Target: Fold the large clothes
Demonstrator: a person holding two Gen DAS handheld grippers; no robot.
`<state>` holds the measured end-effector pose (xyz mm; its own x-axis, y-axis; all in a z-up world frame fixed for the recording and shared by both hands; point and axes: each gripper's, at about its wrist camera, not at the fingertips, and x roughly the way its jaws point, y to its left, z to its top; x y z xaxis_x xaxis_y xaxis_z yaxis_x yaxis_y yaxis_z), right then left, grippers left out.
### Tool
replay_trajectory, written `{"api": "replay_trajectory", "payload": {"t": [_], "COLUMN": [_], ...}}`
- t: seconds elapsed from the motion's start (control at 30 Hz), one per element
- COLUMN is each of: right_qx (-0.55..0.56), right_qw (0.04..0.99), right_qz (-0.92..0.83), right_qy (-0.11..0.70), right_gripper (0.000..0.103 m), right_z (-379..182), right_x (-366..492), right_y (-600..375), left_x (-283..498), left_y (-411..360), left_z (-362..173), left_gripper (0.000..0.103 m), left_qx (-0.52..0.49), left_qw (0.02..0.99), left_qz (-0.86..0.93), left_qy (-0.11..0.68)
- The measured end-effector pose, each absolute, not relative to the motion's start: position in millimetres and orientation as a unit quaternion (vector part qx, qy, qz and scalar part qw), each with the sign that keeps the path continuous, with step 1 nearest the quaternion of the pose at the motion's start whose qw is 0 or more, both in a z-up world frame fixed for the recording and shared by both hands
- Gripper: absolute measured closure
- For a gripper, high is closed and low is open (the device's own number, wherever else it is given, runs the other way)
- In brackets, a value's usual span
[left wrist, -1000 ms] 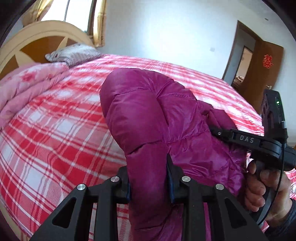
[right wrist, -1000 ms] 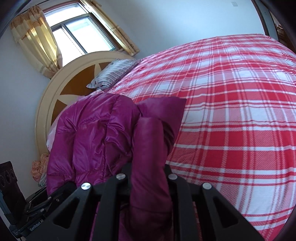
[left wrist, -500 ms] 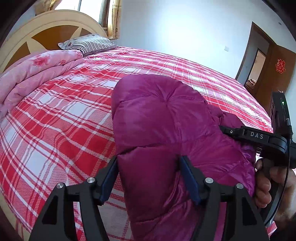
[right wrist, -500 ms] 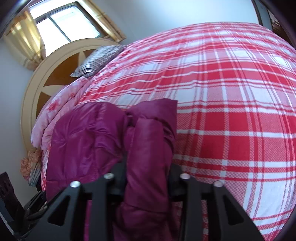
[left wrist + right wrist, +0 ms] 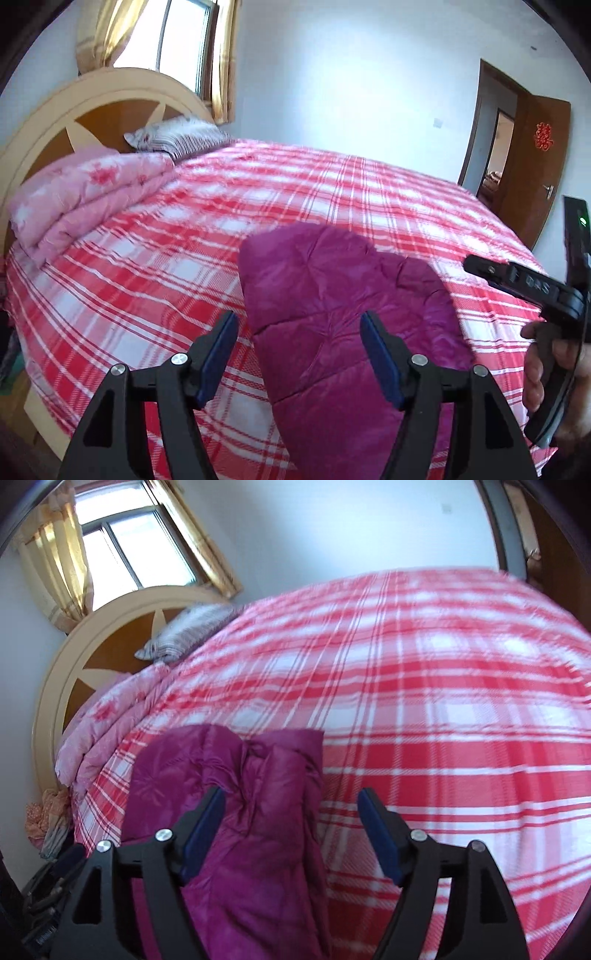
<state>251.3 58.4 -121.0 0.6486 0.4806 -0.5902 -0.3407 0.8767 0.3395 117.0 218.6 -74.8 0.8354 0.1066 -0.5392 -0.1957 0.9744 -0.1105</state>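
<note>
Clear passage: the red plaid bed (image 5: 443, 709) is bare beyond and to the right of the purple padded jacket (image 5: 332, 314), as far as the far edge.

Obstructions:
- The jacket lies bunched on the near part of the bed, below both grippers.
- A folded pink quilt (image 5: 85, 199) and a striped pillow (image 5: 177, 138) lie along the headboard (image 5: 92, 114) side.
- In the left wrist view, the right gripper (image 5: 532, 286) projects in near the jacket's right edge.
- An open door (image 5: 535, 166) stands beyond the far corner.
</note>
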Motion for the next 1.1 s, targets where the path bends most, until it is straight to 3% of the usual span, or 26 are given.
{"api": "replay_trajectory", "payload": {"t": [0.43,1.1], "right_qx": [0.068,0.049], "right_qw": [0.935,0.945], "right_qz": [0.235,0.234], "right_qy": [0.255,0.223], "right_gripper": [0.008,0.006], "right_z": [-64,-55], "right_x": [156,123], "right_y": [58,58], "left_x": [77,75], "left_y": [212,209], "left_z": [-34,-34], "left_gripper": [0.027,0.027], "left_qx": [-0.084,-0.072], "left_qw": [0.971,0.973], "left_qz": [0.066,0.074], "left_qy": [0.212,0.209]}}
